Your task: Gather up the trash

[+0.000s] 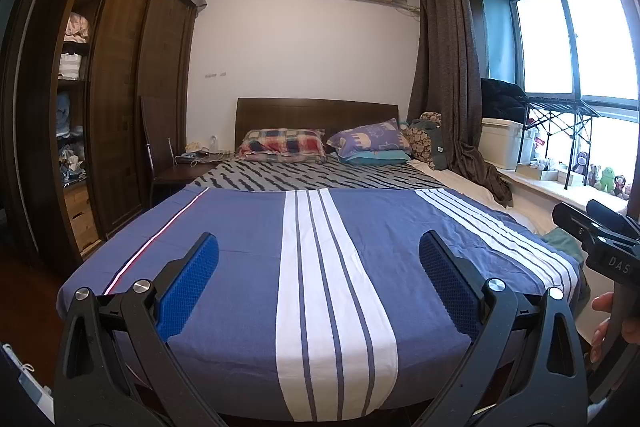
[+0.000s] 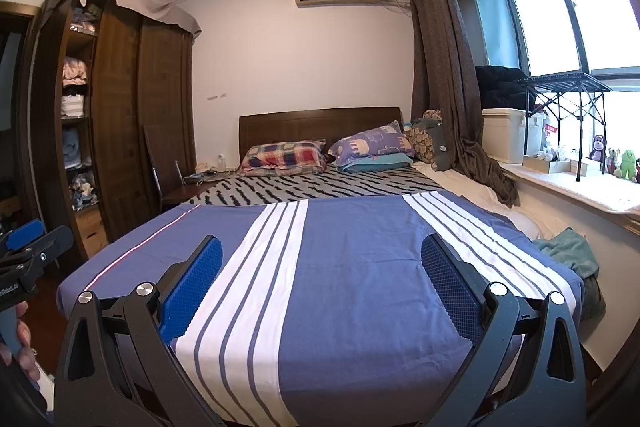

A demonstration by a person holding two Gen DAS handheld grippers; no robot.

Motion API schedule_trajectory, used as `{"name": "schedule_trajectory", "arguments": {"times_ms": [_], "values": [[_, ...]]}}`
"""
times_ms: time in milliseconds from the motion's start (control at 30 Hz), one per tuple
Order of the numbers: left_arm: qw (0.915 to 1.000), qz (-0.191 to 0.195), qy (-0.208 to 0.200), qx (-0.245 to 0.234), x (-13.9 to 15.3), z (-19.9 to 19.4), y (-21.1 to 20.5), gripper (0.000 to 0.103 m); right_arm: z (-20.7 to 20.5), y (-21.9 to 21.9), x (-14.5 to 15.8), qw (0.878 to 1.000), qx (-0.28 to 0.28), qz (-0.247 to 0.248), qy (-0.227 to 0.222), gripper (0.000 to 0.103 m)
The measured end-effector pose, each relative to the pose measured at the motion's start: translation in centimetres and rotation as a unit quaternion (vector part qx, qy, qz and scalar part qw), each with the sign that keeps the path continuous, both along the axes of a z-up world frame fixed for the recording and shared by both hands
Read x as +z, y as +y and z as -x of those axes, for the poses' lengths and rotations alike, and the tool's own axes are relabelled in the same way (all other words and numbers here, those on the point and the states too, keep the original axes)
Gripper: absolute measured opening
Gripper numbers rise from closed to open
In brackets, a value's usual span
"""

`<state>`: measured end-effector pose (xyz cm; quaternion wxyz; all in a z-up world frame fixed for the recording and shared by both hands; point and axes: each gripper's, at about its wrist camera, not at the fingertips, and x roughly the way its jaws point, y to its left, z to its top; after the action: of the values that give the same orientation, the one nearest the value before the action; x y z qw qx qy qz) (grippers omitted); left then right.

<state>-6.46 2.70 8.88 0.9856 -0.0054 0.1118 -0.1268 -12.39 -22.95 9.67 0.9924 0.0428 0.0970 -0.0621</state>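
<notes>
Both claws are spread wide with nothing between them: left gripper [image 1: 318, 255] and right gripper [image 2: 320, 259] hang side by side over the foot of the bed [image 1: 240, 227].

No trash is visible on the blue striped cover, so its whereabouts can't be told from either view.

Risk, as I judge it: grabbing the wrong thing, e.g. the crumpled teal cloth [image 2: 568, 251] at the bed's right edge (looks like laundry, not rubbish), or snagging the cover w/ a fingertip.

Pillows [image 1: 282, 143], a wardrobe [image 1: 120, 99] and a cluttered windowsill [image 2: 600, 191] surround the bed; the mattress itself blocks any view of the floor beyond.
</notes>
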Motion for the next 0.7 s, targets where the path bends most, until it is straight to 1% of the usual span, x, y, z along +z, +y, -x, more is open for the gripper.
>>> {"name": "schedule_trajectory", "arguments": {"times_ms": [700], "values": [[1.0000, 0.001, 0.001, -0.003, -0.17, -0.03, -0.19, 0.095, 0.03, 0.03, -0.22, 1.000, -0.003, -0.005, 0.001, 0.100]]}}
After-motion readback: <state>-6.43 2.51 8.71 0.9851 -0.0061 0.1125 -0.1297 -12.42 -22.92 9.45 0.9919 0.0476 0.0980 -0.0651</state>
